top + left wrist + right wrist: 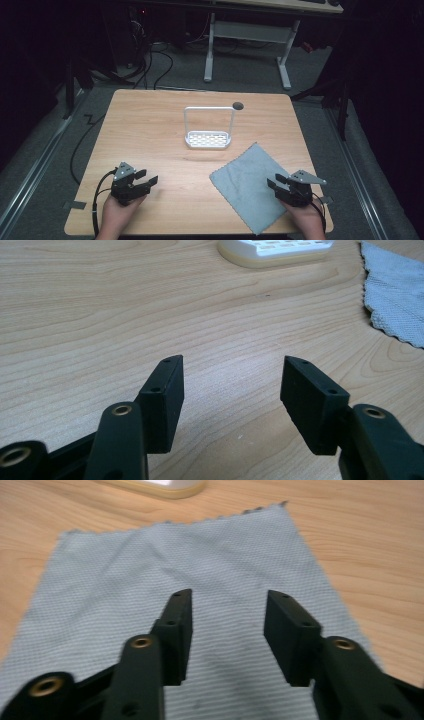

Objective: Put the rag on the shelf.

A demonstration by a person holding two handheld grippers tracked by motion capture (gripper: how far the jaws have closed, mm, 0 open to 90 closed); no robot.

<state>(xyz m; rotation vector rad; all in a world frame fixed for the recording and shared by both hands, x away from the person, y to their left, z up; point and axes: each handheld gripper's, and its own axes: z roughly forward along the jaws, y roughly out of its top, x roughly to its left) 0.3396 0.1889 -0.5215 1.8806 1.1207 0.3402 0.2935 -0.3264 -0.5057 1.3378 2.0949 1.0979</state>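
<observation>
Jaws on both the left gripper (232,377) and right gripper (227,615) are held apart, empty — cloth (250,190) could be bunched if grabbed mid-panel.

No text, label, brand, number or sign can be read anywhere in these views.
</observation>
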